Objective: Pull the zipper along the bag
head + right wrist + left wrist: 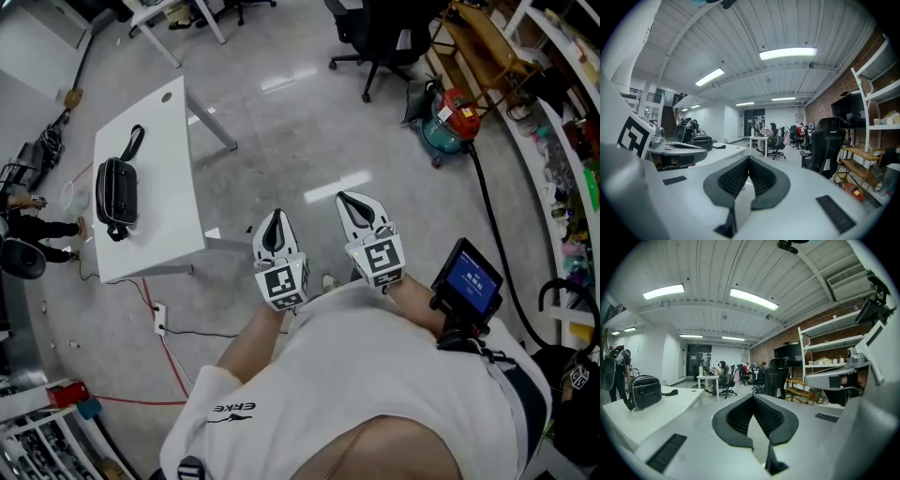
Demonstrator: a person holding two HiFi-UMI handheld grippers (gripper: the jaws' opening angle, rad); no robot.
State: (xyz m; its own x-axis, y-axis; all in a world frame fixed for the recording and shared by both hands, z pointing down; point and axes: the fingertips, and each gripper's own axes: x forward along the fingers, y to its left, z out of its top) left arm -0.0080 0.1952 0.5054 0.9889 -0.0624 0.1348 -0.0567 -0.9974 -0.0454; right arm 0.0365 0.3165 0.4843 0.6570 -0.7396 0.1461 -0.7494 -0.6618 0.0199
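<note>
A black bag (117,192) with a strap lies on the white table (164,141) at the left of the head view. It also shows far off as the bag (644,391) in the left gripper view and the bag (703,140) in the right gripper view. Both grippers are held close to the person's chest over the floor, well away from the table. My left gripper (275,220) is shut with nothing in it, its jaws (752,398) meeting at the tip. My right gripper (352,202) is shut and empty too, jaws (748,159) together.
A person with a backpack (28,230) stands at the table's left end. Red and black cables (164,337) run on the floor below the table. A red and teal vacuum (450,117), office chairs (380,37) and shelves (562,112) stand at the right.
</note>
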